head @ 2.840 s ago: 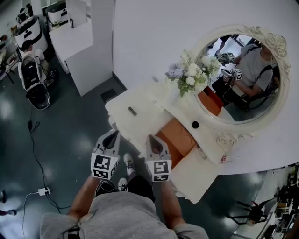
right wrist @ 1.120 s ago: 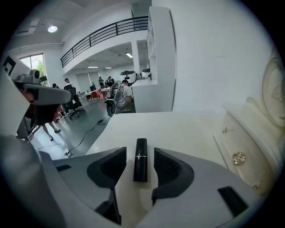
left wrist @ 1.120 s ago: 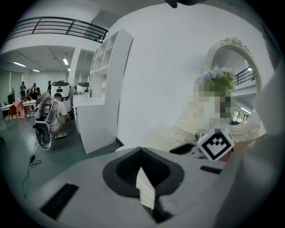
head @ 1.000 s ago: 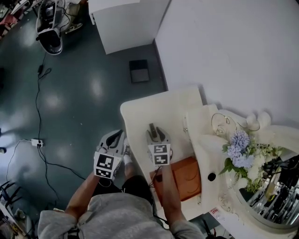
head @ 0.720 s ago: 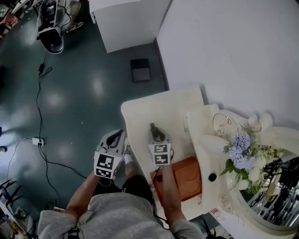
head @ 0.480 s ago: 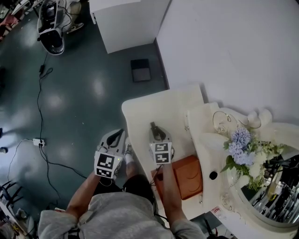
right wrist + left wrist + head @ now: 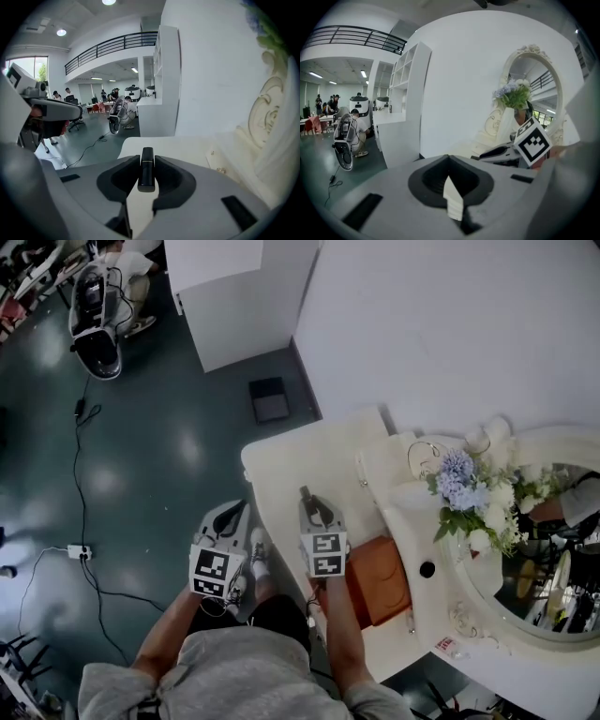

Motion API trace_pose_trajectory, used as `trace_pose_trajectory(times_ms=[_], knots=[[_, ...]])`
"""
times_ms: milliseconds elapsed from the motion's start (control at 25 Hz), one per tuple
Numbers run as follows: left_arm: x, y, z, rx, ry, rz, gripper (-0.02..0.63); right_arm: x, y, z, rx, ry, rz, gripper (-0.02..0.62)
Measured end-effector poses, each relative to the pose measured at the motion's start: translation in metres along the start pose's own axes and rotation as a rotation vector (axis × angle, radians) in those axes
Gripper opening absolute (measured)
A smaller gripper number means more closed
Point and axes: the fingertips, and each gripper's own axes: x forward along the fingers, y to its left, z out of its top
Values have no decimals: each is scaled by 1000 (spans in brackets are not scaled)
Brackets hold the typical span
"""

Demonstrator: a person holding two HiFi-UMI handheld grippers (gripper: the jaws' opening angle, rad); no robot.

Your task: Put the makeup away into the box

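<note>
The makeup tube [image 7: 146, 168], slim and dark, lies lengthwise between the jaws of the right hand-held gripper [image 7: 307, 499], its far end poking out just past the fingertips. Those jaws have just been closing and now press on the tube from both sides, held only narrowly apart by it. Tube and gripper hang over the near part of the cream surface [image 7: 319, 451], pointing forward and somewhat downward. What kind of makeup the tube is cannot be told.

Just beside the right gripper, on its right in the head view, sits the orange-brown box [image 7: 382, 579], set low against the raised back part of the surface. The tube is outside the box.

The left hand-held gripper [image 7: 449, 158] has its jaws together with nothing between them. In the head view it sits off the surface's edge, over the dark floor [image 7: 141, 456] and near the person's shoe [image 7: 260, 554], side by side with the right gripper and apart from it.

Further back stand a bunch of pale blue and white flowers [image 7: 467, 498] and an oval mirror [image 7: 553, 563] in an ornate cream frame.
</note>
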Motion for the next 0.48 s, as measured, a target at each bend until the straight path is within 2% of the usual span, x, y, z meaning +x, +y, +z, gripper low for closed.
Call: trace_pose_trajectory(times_ms=[480], knots=[[-70,-50,29,78,-126,-84,0,-118,24,17,-20,-159,-127,106]])
